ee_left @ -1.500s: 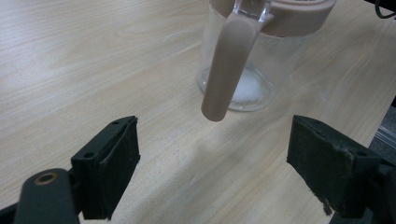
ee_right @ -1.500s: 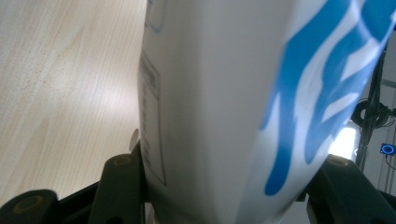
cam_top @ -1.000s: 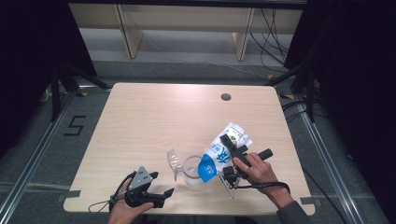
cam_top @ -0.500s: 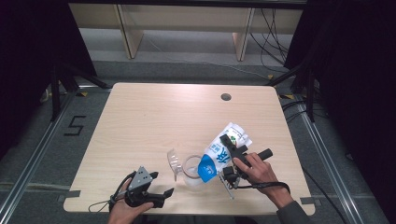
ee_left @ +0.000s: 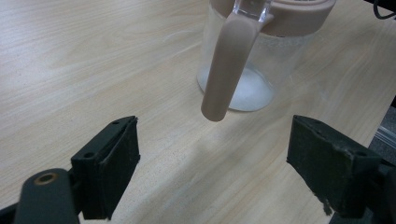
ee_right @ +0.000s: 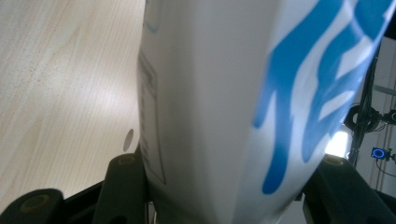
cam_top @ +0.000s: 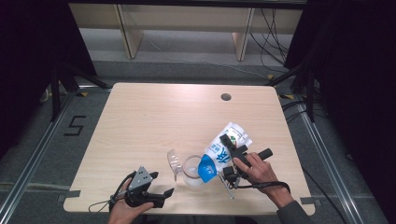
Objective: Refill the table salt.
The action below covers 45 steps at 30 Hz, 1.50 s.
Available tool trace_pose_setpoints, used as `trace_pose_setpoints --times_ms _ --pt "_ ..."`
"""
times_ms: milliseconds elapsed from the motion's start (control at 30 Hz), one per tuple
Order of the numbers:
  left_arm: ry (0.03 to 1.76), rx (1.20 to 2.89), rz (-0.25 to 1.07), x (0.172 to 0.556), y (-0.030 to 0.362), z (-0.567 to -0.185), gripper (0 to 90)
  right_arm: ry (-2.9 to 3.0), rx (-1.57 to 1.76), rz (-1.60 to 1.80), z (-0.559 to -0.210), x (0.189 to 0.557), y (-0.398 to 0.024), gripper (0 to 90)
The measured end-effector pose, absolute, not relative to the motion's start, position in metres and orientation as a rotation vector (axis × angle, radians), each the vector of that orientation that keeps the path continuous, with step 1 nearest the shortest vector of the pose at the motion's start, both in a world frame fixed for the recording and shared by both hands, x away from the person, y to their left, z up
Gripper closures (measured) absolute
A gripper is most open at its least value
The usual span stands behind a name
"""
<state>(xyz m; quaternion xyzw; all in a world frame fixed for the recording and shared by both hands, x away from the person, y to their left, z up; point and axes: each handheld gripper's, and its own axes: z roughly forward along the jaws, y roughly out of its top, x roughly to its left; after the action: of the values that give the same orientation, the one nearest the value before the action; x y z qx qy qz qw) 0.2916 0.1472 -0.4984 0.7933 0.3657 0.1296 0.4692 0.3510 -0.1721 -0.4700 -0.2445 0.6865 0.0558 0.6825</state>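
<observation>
Nothing is shifting since a second ago: we are holding the white-and-blue bag (cam_top: 222,154) tilted, mouth over the clear jar (cam_top: 193,170), right gripper (cam_top: 232,156) fingers clenched on it. Left gripper (cam_top: 161,195), near the jar's handle (ee_left: 229,70), is released. Pouring is apparently continuing.

The left claw (cam_top: 159,193) lies low at the near edge, held in the left hand (cam_top: 125,211), its jaws spread wide apart with nothing between them. The right claw (cam_top: 223,161), gripped by the right hand (cam_top: 256,169), is tilted, its jaws clamped.
</observation>
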Motion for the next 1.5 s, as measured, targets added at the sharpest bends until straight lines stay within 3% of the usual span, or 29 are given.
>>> trace_pose_setpoints --times_ms 1500 --pt "0.896 1.945 0.319 0.2915 0.1473 -0.4983 16.2 1.538 -0.524 0.140 -0.4724 0.3509 -0.1725 53.4"
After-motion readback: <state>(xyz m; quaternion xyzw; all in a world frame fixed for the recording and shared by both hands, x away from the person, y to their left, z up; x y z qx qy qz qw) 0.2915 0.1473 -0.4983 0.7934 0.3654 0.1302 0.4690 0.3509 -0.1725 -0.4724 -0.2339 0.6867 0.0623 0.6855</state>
